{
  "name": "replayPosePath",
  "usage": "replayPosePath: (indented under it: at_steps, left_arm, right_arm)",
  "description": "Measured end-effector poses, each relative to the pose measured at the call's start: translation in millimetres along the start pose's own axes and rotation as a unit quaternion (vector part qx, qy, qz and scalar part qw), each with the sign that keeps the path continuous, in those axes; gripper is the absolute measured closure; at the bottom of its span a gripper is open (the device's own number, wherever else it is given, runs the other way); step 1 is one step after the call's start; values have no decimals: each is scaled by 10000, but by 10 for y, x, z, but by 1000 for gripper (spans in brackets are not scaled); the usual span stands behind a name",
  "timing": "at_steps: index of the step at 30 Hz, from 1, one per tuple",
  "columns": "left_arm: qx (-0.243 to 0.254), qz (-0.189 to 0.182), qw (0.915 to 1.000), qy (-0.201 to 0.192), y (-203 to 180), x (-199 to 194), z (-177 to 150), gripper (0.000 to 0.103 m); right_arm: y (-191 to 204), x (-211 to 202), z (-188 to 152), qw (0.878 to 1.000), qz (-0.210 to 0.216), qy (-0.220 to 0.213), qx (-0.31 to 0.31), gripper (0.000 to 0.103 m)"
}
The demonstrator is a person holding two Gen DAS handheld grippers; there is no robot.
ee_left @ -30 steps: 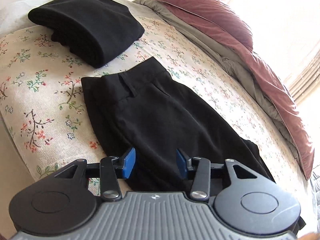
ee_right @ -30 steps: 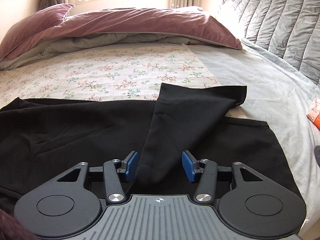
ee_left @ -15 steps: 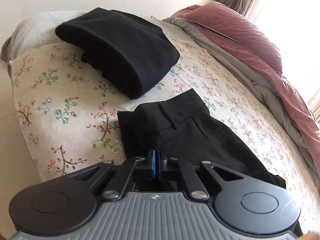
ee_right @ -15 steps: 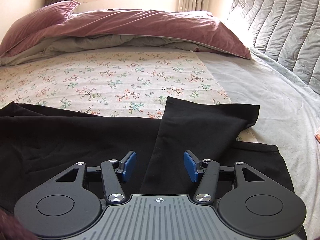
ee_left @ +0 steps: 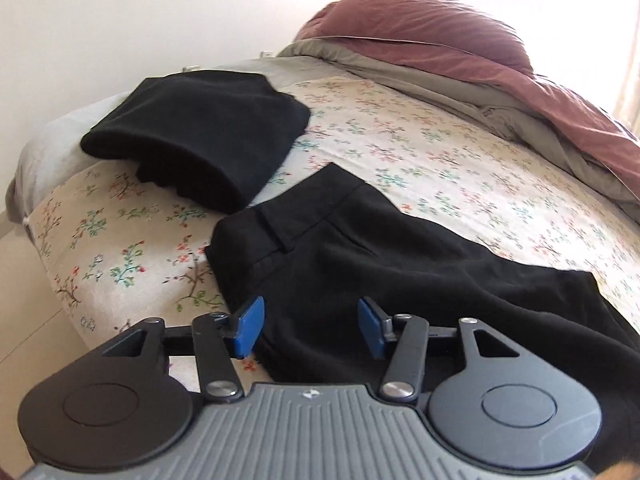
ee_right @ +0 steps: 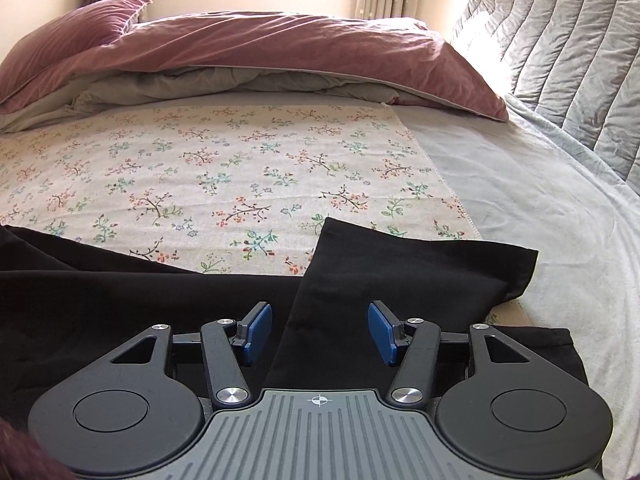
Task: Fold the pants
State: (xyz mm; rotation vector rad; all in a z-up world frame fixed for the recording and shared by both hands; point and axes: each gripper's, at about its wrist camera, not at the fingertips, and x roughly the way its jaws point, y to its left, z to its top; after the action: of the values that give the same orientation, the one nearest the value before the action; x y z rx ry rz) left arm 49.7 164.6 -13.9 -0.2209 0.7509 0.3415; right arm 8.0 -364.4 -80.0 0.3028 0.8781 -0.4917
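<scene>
Now both tongs (ee_left: 311,332) (ee_right: 320,332) wide apart above pants (ee_left: 400,264), empty.

In the left wrist view, bare floral sheet (ee_left: 460,160) lies open across the middle right of the frame, between the black pants (ee_left: 380,264) at centre and the heaped maroon duvet (ee_left: 460,48) blocking the upper right. A folded black garment (ee_left: 200,140) fills the upper left, just beside the waistband. In the right wrist view, floral sheet (ee_right: 224,168) is open mid-frame; the duvet (ee_right: 260,52) walls off the top, a quilted headboard (ee_right: 568,72) the upper right.
</scene>
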Motion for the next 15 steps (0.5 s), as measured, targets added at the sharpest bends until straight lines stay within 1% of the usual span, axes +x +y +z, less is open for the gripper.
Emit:
replayPosePath:
  at_steps: [2,3,4,5,6,7,10,12,15]
  left_arm:
    - [360,-443,9983,116,-191,-40,-56,32]
    - [501,-633,9966,178,-265,-54,-83,32]
    - [715,-914,9929,279,-380,-63,-132,31]
    - [882,-1116,9892,348,-461,-73,-169,31]
    - [1109,-1355,9837,418,-569,-80,-230,31]
    - [1295,-1517,9788,454,-655,-94,-277,31]
    - [1963,-2015,9582,512,-931,-158,-449,31]
    - [2360,-2346,9414,555,-1091,-204,-566,31]
    - [2949,-2797,9118,581,-1310,-290,-768,31]
  right_arm:
    - [32,127,13,9999,29,154,26,52]
    - [46,184,8,9997,-1,234,-10,57]
    - [56,227,-7,9995,-98,308,-66,76]
    - [52,259,-20,9989,-197,395,-133,88]
    - [25,256,-35,9987,-269,407,-143,96]
    - [-19,220,-44,9988,-313,354,-108,96]
    - [-197,32,-69,9981,-576,188,-59,97]
    - [-342,-96,-107,9970,-758,123,3,98]
    - [-622,-302,-201,9951,-935,154,274,98]
